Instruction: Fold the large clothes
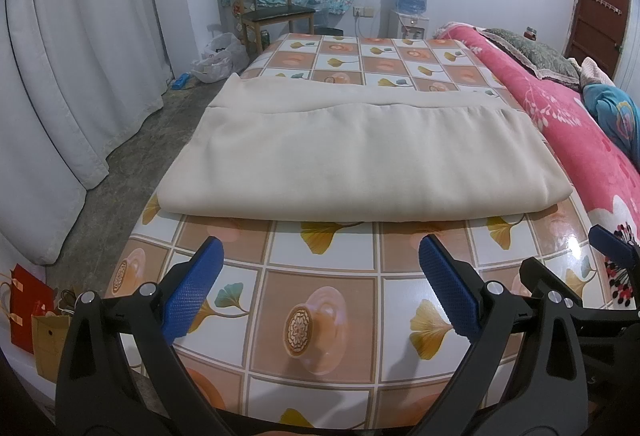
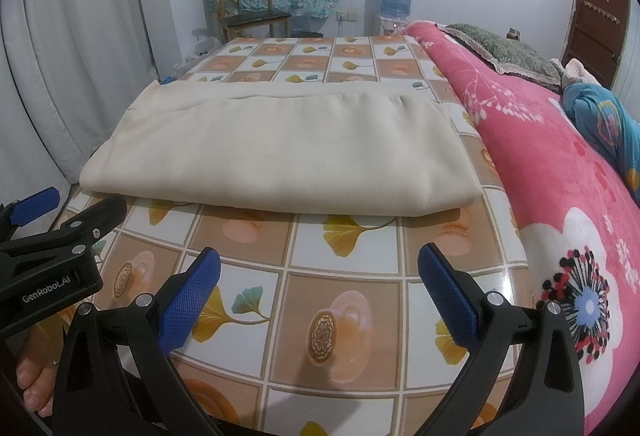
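Left wrist view showed the soft, limp, folded beige fabric garment near the tiled-pattern bench's front edge, best pinched at its near corners, with both the left gripper and right gripper released and empty.

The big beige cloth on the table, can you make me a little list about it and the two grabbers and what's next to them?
cloth: beige cloth, folded in layers, flat on the table
table cover: tiled leaf-pattern cover
left gripper: open, holds nothing, short of the cloth's near edge
right gripper: open, holds nothing, short of the cloth
right of table: pink flowered blanket
far end: wooden chair, water dispenser
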`<control>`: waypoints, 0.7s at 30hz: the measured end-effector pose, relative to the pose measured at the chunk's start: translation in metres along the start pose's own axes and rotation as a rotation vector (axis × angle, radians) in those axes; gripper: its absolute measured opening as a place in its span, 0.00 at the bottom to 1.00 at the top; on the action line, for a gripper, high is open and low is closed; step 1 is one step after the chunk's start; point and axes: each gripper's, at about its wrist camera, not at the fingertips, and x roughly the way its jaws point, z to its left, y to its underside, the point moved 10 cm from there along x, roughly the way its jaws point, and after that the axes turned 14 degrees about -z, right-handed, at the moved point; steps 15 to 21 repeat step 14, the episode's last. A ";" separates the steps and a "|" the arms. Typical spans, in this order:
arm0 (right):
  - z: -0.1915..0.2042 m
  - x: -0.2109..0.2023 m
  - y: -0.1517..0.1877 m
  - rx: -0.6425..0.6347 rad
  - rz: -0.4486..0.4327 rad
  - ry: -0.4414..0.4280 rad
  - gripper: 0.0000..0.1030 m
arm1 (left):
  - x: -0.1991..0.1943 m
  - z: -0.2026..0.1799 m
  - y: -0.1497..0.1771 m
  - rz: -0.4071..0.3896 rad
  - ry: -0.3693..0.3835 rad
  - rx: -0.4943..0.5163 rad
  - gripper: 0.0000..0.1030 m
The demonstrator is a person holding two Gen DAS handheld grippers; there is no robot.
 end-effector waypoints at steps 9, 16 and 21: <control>0.000 0.001 -0.002 -0.002 0.002 -0.002 0.93 | -0.001 -0.005 0.000 0.003 0.000 -0.003 0.92; -0.002 0.002 -0.003 -0.004 0.003 -0.005 0.93 | -0.002 -0.006 -0.001 0.005 -0.002 -0.006 0.92; -0.002 0.002 -0.003 -0.004 0.003 -0.005 0.93 | -0.002 -0.006 -0.001 0.005 -0.002 -0.006 0.92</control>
